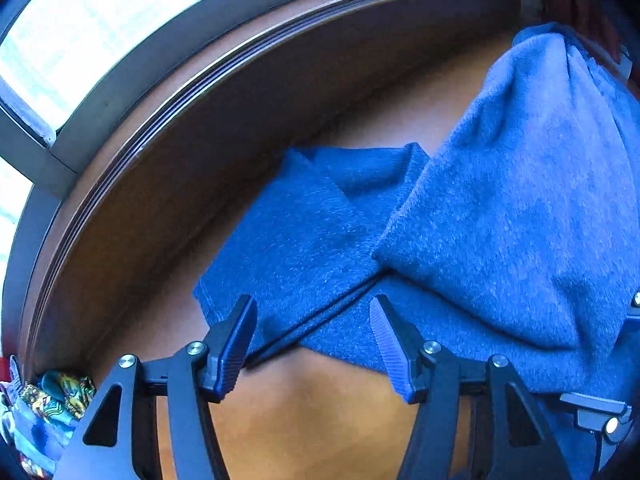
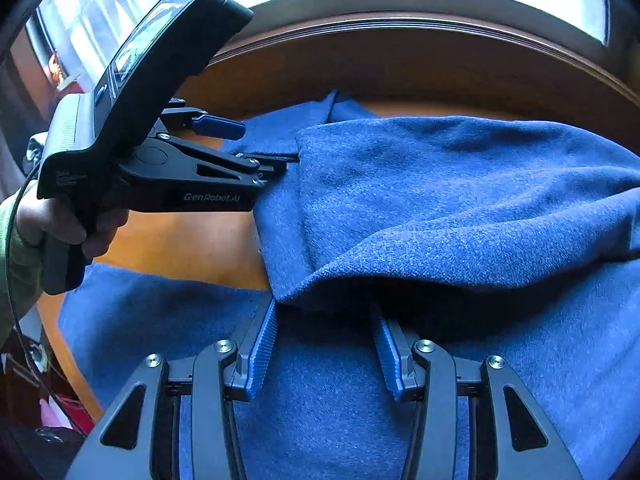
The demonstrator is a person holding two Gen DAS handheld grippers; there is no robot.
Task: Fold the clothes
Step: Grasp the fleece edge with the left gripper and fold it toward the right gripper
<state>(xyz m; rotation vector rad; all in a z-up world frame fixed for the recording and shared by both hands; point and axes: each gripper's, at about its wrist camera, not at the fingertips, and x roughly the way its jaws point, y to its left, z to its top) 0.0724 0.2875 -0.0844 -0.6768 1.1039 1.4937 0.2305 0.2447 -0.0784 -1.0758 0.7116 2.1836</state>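
Jaws apart on the left gripper [image 1: 314,346], empty, poised just over the near edge of the blue garment [image 1: 500,216] spread across the wooden counter [image 1: 304,408]. Jaws apart on the right gripper [image 2: 326,350] too, tips tucked under a raised fold, not clamped.

We see a brown wooden table [image 1: 328,412] with a raised wooden rim [image 1: 208,120] along its far edge. Behind the rim is a bright window [image 1: 80,28] with a dark frame. Some colourful cloth [image 1: 60,396] sits past the table's left edge.
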